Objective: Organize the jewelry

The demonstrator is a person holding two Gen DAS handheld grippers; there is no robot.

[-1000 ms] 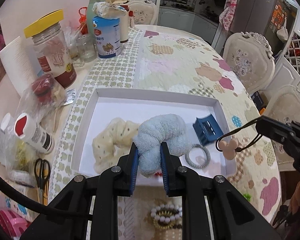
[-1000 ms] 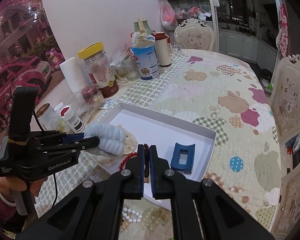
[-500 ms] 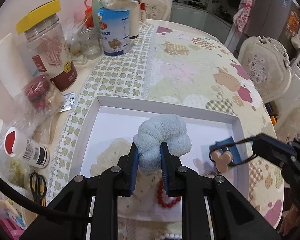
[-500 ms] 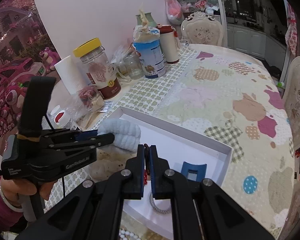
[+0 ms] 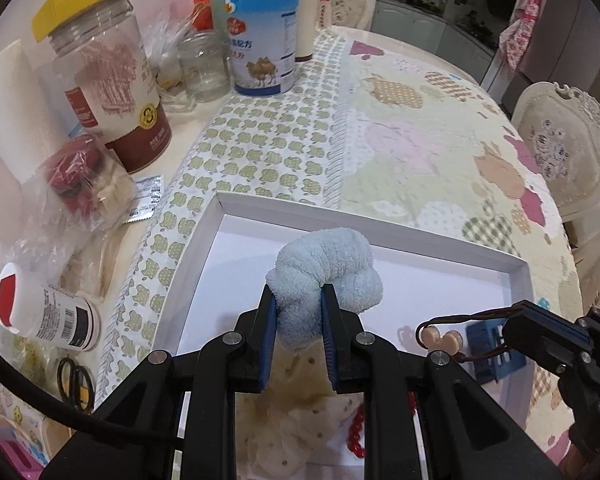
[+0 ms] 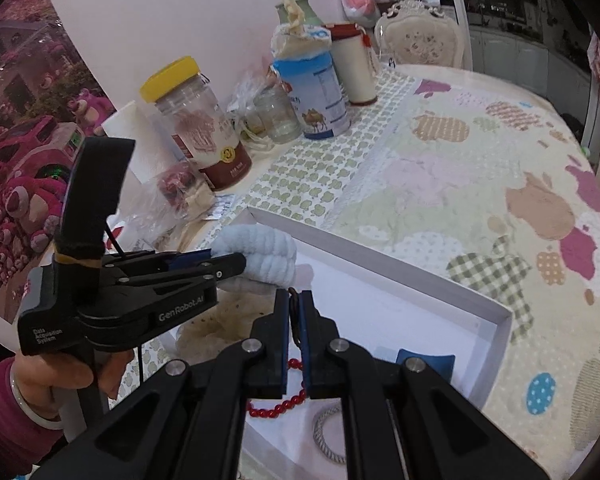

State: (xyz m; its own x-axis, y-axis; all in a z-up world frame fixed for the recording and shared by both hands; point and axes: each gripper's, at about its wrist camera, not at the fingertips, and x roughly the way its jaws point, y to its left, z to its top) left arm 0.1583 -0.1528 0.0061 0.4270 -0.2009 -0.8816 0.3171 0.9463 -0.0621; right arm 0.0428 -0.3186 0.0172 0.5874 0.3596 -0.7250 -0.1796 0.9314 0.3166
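Above the shallow white cardboard tray (image 5: 204, 240), we hold a fluffy pale-blue towelling scrunchie (image 5: 328, 276) pinched in the left gripper (image 5: 299, 336); beside it, the right gripper (image 6: 295, 312) clamps the thin brown hair tie with a beige mouse-ear charm (image 5: 440, 336). Both hang over the tray's bare far floor, which we judge the likely drop spot.

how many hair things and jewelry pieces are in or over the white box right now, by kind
scrunchies: 2, blue one in the left gripper, cream dotted one in the white box
thin hair ties: 2, dark one with a mouse charm in the right gripper, grey one
hair clips: 1, blue
bead bracelets: 1, red
total: 6
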